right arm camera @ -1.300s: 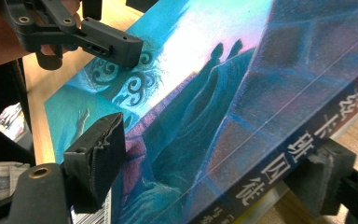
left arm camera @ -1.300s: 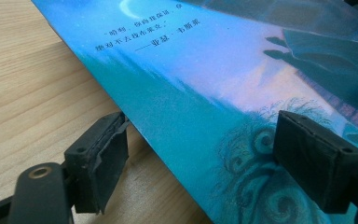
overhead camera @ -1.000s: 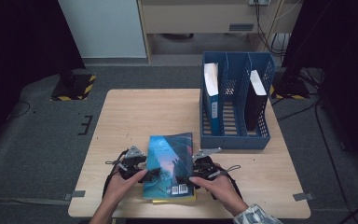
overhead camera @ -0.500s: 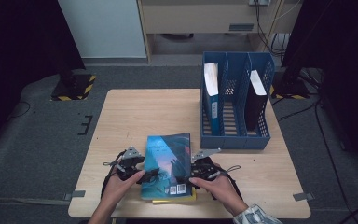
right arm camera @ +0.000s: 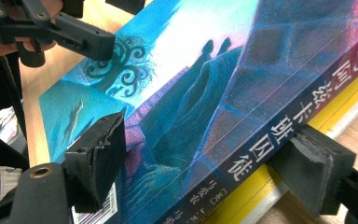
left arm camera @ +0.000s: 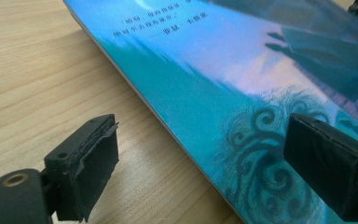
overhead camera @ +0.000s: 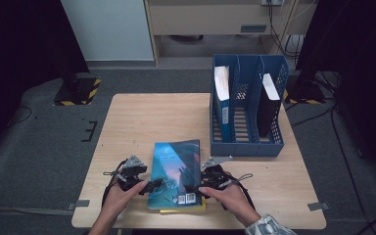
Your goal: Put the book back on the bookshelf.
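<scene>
High view: blue file rack (overhead camera: 247, 147) just beyond blue book (overhead camera: 176, 171); left hand-held gripper (overhead camera: 152, 186), right hand-held gripper (overhead camera: 192, 188) agape, straddling book edges.

The high view looks down from above the wooden table (overhead camera: 142, 122), while both gripper views sit close over the blue book (overhead camera: 176, 172), their shared ground.

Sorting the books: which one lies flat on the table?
The blue-covered book between the two grippers lies flat; the other two books stand upright in the blue file rack.
</scene>
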`<state>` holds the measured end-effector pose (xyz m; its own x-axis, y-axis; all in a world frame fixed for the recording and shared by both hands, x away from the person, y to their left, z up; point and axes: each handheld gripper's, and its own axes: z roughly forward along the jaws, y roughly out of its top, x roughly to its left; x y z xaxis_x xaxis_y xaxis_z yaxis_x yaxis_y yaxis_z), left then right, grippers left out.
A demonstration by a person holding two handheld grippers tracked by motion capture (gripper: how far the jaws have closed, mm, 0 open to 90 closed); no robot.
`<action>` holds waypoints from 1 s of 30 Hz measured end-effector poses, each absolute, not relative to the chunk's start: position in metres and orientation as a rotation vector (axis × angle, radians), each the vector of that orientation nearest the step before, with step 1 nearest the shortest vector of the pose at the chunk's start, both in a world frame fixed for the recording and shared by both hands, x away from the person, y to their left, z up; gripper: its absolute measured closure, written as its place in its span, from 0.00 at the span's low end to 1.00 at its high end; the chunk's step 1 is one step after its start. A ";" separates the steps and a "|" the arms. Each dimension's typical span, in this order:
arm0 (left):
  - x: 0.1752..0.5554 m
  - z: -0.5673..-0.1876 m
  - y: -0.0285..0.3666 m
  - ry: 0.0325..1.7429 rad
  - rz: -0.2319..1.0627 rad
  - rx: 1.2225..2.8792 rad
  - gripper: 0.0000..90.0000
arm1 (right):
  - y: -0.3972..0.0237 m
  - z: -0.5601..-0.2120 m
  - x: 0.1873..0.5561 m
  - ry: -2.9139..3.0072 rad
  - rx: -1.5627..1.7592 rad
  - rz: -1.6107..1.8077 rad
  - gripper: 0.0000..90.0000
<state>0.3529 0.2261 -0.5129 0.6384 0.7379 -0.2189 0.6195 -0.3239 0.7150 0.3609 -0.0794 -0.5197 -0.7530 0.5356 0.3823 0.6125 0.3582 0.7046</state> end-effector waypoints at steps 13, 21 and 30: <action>0.358 -0.519 0.217 1.057 0.059 2.063 0.07 | -0.079 -0.520 0.360 -2.526 -1.069 -1.369 0.23; 0.361 -0.521 0.215 1.049 0.015 2.053 0.09 | -0.078 -0.519 0.360 -2.530 -1.070 -1.360 0.23; 0.362 -0.518 0.216 1.051 0.040 2.048 0.14 | -0.077 -0.519 0.361 -2.532 -1.074 -1.353 0.23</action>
